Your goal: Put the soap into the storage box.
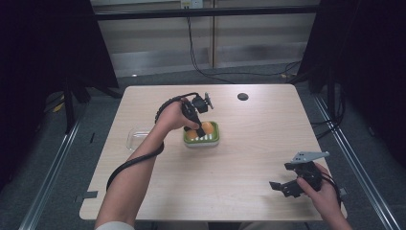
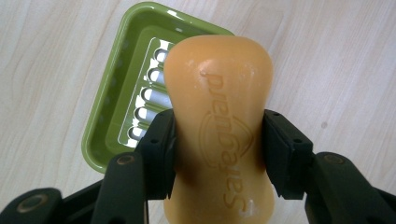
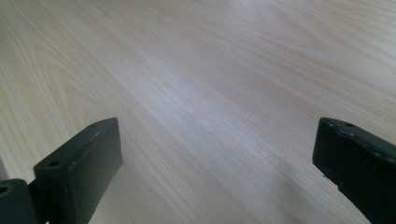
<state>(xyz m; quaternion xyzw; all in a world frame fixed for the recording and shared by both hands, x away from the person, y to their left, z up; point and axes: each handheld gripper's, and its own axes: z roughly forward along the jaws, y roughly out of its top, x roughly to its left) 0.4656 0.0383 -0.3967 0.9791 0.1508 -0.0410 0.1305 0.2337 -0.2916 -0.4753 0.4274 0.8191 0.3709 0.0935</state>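
— Soap (image 2: 219,126), where is it?
— Clamped between the two black jaws of the left gripper (image 2: 218,149). It is an orange bar with a narrowed middle and raised lettering on its face, and the jaws press on that middle from both sides.
— And what lies under it?
— A green soap dish (image 2: 108,121) with a slotted white insert. In the left gripper view the bar covers part of the dish; whether it touches the insert or hangs just above, I cannot tell. From the high view the dish (image 1: 201,139) sits near the middle of the table (image 1: 249,153), and the left gripper (image 1: 191,125) points down into it, with something orange showing inside.
— Anything beside the dish?
— A clear plastic lid or tray (image 1: 136,137) lies just to its left, partly behind the person's forearm. A small dark round spot (image 1: 242,96) is set in the table toward the far edge.
— The other hand?
— The right gripper (image 1: 282,184) is near the front right corner, well apart from the dish. Its jaws stand wide apart with nothing between them, over bare wood (image 3: 210,93).
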